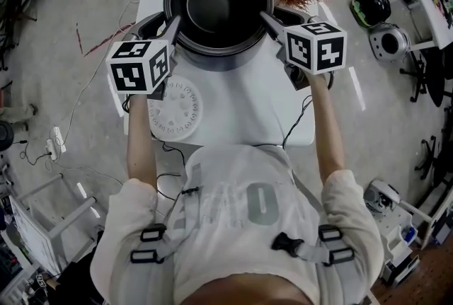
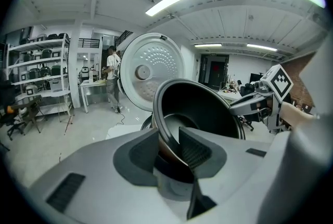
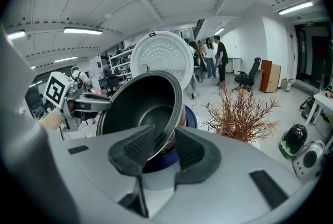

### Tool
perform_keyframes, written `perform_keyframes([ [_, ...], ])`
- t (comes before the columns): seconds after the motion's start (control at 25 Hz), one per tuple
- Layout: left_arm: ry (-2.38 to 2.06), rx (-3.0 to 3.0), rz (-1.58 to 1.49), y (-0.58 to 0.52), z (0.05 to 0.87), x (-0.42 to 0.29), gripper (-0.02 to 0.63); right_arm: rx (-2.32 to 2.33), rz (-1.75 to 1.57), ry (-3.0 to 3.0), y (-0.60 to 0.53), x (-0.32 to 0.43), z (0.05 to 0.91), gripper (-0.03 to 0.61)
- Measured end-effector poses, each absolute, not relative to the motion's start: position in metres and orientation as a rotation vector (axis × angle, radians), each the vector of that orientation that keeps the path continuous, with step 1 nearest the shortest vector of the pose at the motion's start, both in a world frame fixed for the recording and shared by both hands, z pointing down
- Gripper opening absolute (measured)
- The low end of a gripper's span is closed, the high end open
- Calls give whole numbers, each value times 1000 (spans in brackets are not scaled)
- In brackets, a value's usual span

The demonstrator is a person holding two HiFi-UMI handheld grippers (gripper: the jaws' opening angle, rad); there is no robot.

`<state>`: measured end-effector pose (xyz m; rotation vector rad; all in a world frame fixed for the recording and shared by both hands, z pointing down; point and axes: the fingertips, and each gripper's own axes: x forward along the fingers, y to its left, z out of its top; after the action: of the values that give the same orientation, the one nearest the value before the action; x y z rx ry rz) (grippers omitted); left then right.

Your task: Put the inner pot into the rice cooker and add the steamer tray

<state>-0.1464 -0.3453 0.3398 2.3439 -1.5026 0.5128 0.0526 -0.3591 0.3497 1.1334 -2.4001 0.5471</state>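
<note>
The left gripper (image 1: 174, 23) and right gripper (image 1: 267, 16) each clamp the inner pot (image 1: 218, 6) by opposite rims. It sits at the mouth of the rice cooker (image 1: 146, 25) on the counter's (image 1: 241, 109) far edge and is probably not seated yet. The steamer tray (image 1: 175, 110) still lies unused near the left edge.

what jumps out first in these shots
A round black metal inner pot dominates the head view's top centre, its rim clamped by the left gripper and the right gripper. Below it at left, a white perforated round steamer tray lies on the white table.
</note>
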Motion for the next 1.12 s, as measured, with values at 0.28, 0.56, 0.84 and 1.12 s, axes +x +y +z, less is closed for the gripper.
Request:
perform_keyframes([
  [0.28, -1488, 2340, 579, -351, 340, -145, 120, 1117, 619, -2365, -360, 54, 353, 126],
  [0.56, -1621, 2335, 692, -366, 334, -154, 70, 1088, 627, -2388, -368, 38, 349, 120],
  [0.84, -1645, 2335, 711, -368, 341, -151, 61, 1121, 657, -2326, -364, 40, 361, 120],
  [1.12, -1708, 2309, 694, -365, 349, -150, 61, 1175, 617, -2258, -365, 46, 368, 127],
])
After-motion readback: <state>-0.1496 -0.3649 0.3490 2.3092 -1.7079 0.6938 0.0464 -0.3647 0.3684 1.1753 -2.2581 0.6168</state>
